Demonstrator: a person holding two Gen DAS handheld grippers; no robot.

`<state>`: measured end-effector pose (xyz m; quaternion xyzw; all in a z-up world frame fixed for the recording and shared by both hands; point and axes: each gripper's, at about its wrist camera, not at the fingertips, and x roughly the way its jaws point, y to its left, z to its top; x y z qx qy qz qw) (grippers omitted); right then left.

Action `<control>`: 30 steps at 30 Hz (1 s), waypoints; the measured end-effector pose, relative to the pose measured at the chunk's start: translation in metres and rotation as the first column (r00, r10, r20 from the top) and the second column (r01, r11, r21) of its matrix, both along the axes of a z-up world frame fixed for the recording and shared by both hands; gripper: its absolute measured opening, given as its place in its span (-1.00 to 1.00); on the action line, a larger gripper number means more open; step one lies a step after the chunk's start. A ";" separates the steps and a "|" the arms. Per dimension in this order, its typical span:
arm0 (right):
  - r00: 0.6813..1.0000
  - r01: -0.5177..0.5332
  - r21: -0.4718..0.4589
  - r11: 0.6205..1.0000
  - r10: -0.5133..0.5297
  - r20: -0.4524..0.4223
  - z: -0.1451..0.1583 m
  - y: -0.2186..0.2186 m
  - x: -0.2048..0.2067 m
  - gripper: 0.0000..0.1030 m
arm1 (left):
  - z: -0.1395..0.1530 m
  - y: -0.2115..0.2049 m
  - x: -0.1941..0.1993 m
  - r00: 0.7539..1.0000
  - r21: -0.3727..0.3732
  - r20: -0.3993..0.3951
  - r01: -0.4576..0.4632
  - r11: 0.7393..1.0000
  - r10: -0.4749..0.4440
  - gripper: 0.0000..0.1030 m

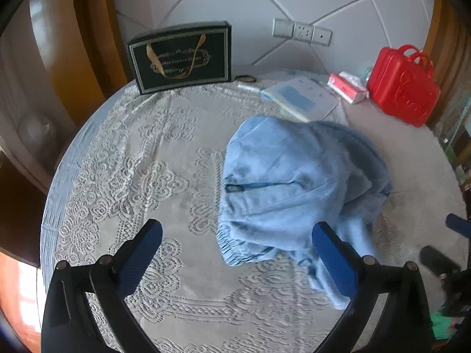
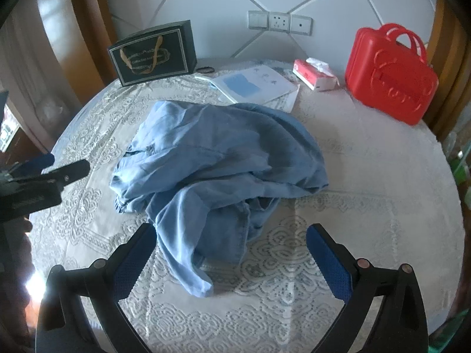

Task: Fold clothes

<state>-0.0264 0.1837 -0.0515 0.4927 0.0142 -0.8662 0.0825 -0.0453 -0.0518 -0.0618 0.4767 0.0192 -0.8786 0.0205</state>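
Hovering with both jaws spread and empty, your left gripper [image 1: 237,250] and right gripper [image 2: 231,253] face the crumpled light-blue denim garment [image 2: 217,158], heaped mid-bench on the lace-covered bench [image 2: 368,176], probably so you can pick corners before spreading it flat.

1. Garment [image 2: 217,158]: light blue, plain.
2. Tablecloth [image 2: 294,300]: grey-white lace, floral scroll pattern.
3. Gift bag [image 2: 153,56], 11 o'clock: dark green, gold lettering, tan handles.
4. Case [image 2: 391,79], 2 o'clock: red.
5. Gripper pads [image 2: 329,261]: blue.
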 end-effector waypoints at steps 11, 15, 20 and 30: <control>0.990 -0.039 0.008 0.999 0.038 0.133 -0.065 -0.019 -0.010 1.00 | -0.088 -0.007 -0.019 0.996 -0.104 0.090 0.000 0.995 0.010 0.71; 0.979 -0.074 0.008 0.997 0.071 0.191 -0.096 -0.034 -0.013 1.00 | -0.109 -0.003 -0.031 0.992 -0.051 0.124 0.031 0.998 -0.024 -0.04; 0.986 -0.006 0.076 0.997 -0.007 0.168 -0.094 -0.005 -0.019 0.39 | -0.099 0.009 -0.047 0.992 -0.100 0.116 0.051 0.994 -0.040 -0.75; 0.964 0.258 0.239 0.936 -0.267 0.001 -0.050 0.101 -0.030 -0.64 | -0.032 -0.069 -0.066 0.993 0.048 0.029 -0.112 0.993 0.111 -0.86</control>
